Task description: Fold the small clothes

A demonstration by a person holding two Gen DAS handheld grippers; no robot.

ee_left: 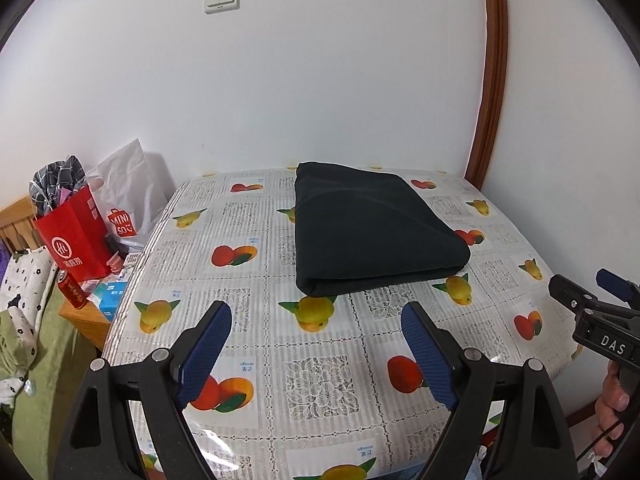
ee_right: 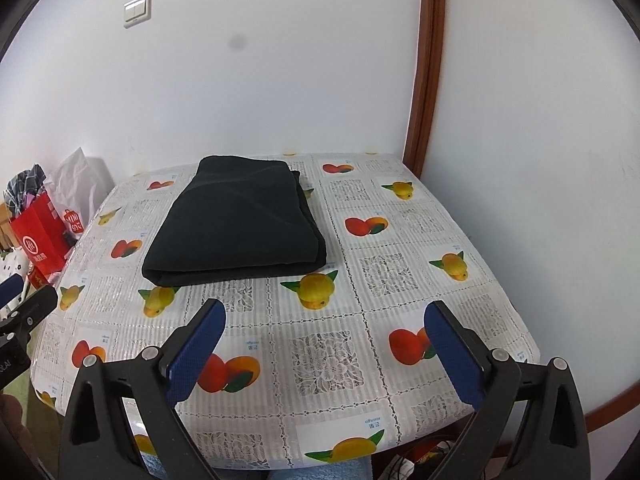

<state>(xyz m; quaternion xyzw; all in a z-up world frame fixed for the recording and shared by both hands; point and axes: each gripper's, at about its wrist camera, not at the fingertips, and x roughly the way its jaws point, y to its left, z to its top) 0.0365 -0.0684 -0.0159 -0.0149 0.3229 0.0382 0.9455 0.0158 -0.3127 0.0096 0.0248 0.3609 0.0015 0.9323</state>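
A dark, black-green garment point(ee_left: 372, 228) point(ee_right: 240, 220) lies folded into a thick rectangle on the far half of the table point(ee_left: 320, 380) point(ee_right: 332, 360), which has a fruit-print plastic cover. My left gripper point(ee_left: 317, 310) hovers above the near part of the table, short of the garment's front fold, open with nothing between its blue pads. My right gripper point(ee_right: 326, 307) is also open and empty, standing to the right of the garment's near corner. Each gripper shows at the edge of the other's view: the right gripper point(ee_left: 584, 292) and the left gripper point(ee_right: 24, 300).
A white wall backs the table, and a brown wooden door frame point(ee_left: 492, 80) rises at its far right corner. Left of the table stand a red paper bag point(ee_left: 76, 236), a white shopping bag point(ee_left: 124, 196) and a red can point(ee_left: 72, 288) on a low wooden stand, with bedding beside them.
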